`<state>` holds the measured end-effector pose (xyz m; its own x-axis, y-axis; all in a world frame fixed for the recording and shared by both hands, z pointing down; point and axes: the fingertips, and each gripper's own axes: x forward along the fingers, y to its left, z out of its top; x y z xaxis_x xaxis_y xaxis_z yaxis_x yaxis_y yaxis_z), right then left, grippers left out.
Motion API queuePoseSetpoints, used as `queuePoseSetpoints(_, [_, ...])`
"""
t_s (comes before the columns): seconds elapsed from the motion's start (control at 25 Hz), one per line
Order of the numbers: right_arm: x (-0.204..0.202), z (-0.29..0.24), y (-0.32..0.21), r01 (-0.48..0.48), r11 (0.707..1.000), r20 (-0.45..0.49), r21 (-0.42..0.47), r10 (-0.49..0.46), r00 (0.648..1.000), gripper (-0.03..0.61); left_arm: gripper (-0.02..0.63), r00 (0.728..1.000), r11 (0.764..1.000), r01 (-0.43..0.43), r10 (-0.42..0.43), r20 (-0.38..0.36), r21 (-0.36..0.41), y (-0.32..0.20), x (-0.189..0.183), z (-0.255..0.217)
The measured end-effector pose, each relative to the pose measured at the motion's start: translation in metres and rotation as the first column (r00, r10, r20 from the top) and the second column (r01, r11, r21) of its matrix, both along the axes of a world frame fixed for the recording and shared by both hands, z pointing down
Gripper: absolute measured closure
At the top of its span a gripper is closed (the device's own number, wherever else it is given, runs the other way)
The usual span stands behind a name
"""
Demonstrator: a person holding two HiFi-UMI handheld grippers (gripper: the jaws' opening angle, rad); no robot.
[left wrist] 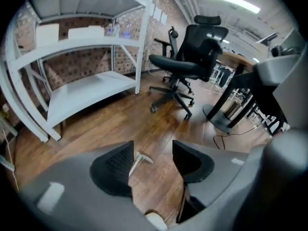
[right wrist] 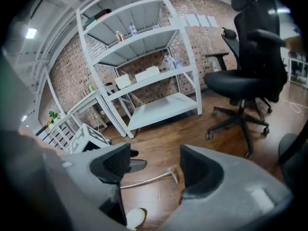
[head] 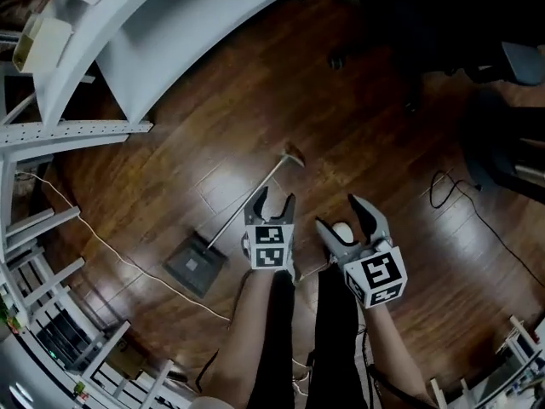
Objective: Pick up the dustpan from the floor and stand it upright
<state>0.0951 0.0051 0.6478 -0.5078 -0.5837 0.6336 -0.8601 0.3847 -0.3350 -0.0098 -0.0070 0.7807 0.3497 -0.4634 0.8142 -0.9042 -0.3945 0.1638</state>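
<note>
1. The dustpan lies on the floor, lower left of centre in the head view. Its handle runs up-right to an end just above frame centre.
2. The left gripper has its jaws wide with nothing between the pads. In the head view it sits just right of the handle, and no contact shows.
3. In the left gripper view only the handle end shows in the gap. It lies on the floor beyond the jaws, close to the jaw at picture left.
4. The right gripper also has its jaws wide and empty. It sits further right in the head view, apart from the dustpan. A white shoe toe shows through the gap.
5. In the right gripper view the handle lies crosswise low in the gap. The pan is partly behind the jaw at picture left. Both lie on the floor beyond the jaws, untouched.
</note>
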Motion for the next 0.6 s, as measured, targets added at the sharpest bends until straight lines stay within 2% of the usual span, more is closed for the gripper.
queuePoseSetpoints(0.12, [-0.019, 0.058, 0.0, 0.022, 0.999, 0.027, -0.031, -0.022, 0.999, 0.268, 0.342, 0.999, 0.995, 0.038, -0.035, 0.041, -0.087, -0.004, -0.016, 0.104])
queuePoseSetpoints(0.24, [-0.045, 0.104, 0.009, 0.091, 0.995, 0.049, -0.037, -0.089, 0.995, 0.268, 0.342, 0.997, 0.992, 0.006, 0.004, 0.073, -0.126, -0.004, -0.03, 0.187])
queuePoseSetpoints(0.36, [-0.056, 0.142, 0.011, 0.154, 0.988, 0.061, -0.025, -0.152, 0.986, 0.268, 0.347, 0.991, 0.986, -0.087, 0.1, 0.093, -0.14, -0.011, -0.026, 0.25])
queuePoseSetpoints(0.44, [-0.054, 0.166, 0.011, 0.198, 0.98, 0.057, -0.03, -0.196, 0.979, 0.268, 0.35, 0.976, 0.975, -0.171, 0.187, 0.109, -0.142, -0.013, -0.016, 0.284])
queuePoseSetpoints(0.6, [-0.036, 0.196, -0.008, 0.25, 0.968, -0.017, 0.006, -0.25, 0.968, 0.268, 0.363, 0.922, 0.935, -0.32, 0.344, 0.179, -0.153, -0.025, 0.001, 0.338])
